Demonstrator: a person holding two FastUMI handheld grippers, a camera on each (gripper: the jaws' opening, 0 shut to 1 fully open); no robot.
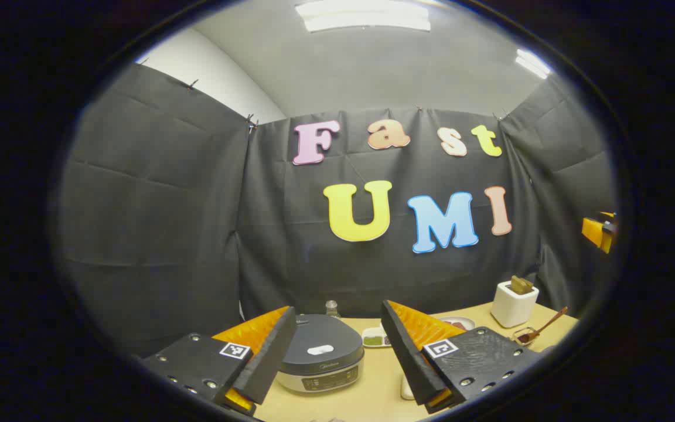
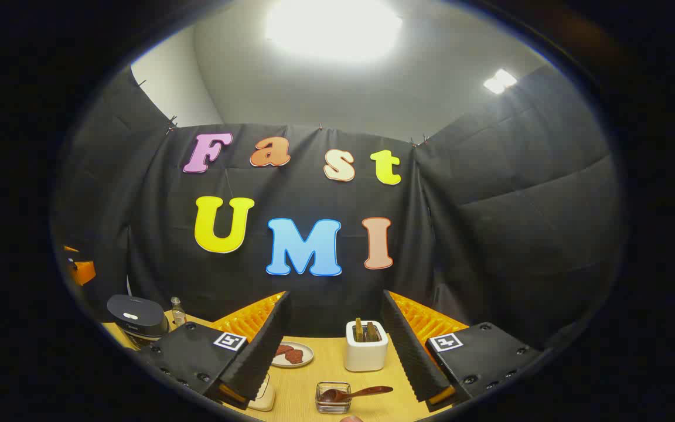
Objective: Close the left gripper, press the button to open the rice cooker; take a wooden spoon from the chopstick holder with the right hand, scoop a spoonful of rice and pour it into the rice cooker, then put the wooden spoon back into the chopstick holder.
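The rice cooker (image 1: pixel 320 357) stands on the table with its dark lid down and a pale button (image 1: pixel 320 350) on top. It sits low between the fingers of my left gripper (image 1: pixel 337 309), which is open and holds nothing. In the right gripper view the cooker (image 2: pixel 135 316) is far off at the left. The white chopstick holder (image 2: pixel 365 351), with wooden handles sticking out, stands ahead of my right gripper (image 2: pixel 335 296), also open with nothing in it. A wooden spoon (image 2: pixel 355 392) rests with its head in a small glass bowl (image 2: pixel 333 397) in front of the holder.
A plate with red pieces (image 2: pixel 290 354) lies left of the holder. A small dish of green stuff (image 1: pixel 375 339) and a little bottle (image 1: pixel 331 308) stand by the cooker. A white object (image 1: pixel 406 387) lies near the wooden table's (image 1: pixel 372 381) front. Black cloth walls close the booth.
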